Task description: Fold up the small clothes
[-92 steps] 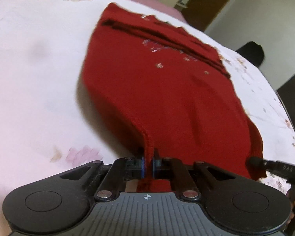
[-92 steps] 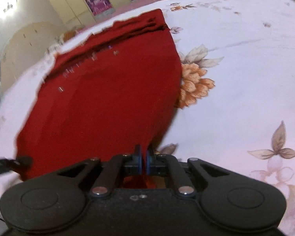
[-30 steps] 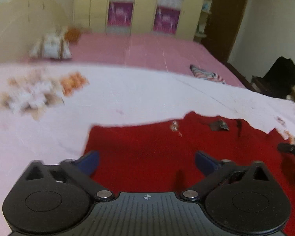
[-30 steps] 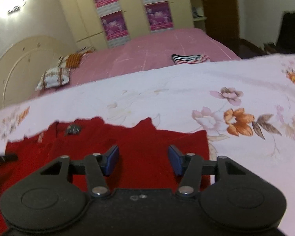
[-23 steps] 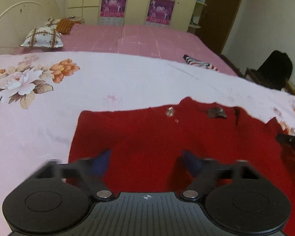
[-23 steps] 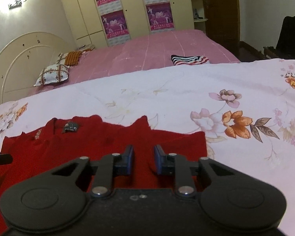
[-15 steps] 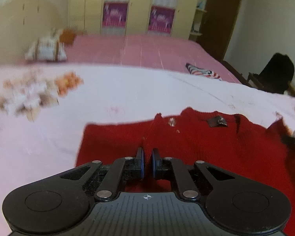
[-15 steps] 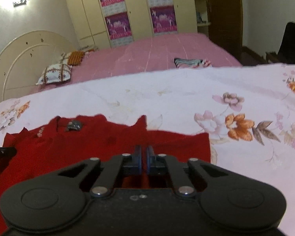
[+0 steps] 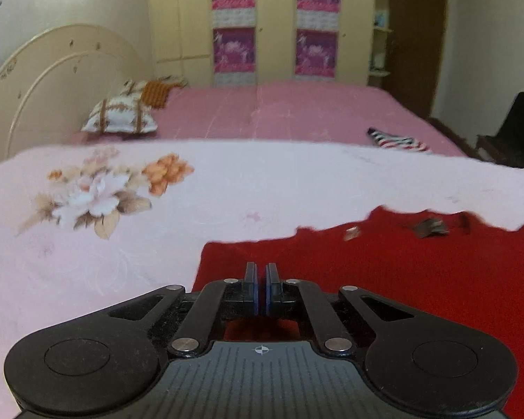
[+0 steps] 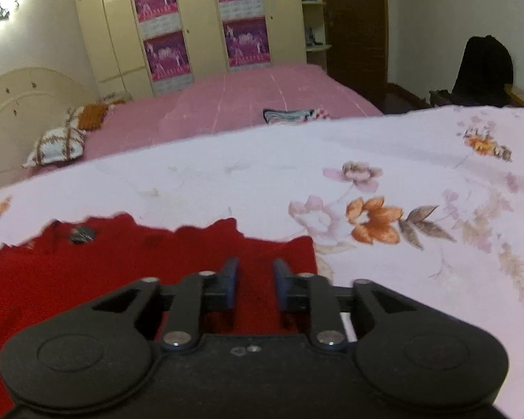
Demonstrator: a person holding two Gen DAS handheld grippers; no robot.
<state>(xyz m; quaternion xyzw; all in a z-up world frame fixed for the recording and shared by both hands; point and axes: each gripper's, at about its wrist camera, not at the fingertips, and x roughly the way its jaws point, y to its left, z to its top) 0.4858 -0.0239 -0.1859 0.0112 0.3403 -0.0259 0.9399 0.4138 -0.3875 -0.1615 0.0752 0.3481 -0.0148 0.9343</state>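
The red garment (image 9: 384, 279) lies folded on the bed (image 9: 227, 192). Left tongs (image 9: 261, 291) are shut, perhaps pinching cloth; right tongs (image 10: 253, 288), just opening, hold nothing. A fresh grasp is needed next.

A pale sheet with printed flowers (image 9: 227, 188) covers the near surface. Behind it stands a bed with a pink cover (image 9: 279, 111) and a cream curved headboard (image 9: 52, 80). A checked pillow (image 9: 120, 117) lies near the headboard, with an orange cushion (image 9: 157, 92) just behind it. A striped cloth (image 9: 396, 139) lies on the pink cover. Cream wardrobe doors (image 10: 199, 24) carry purple posters. A dark chair (image 10: 482, 70) stands by the wall.
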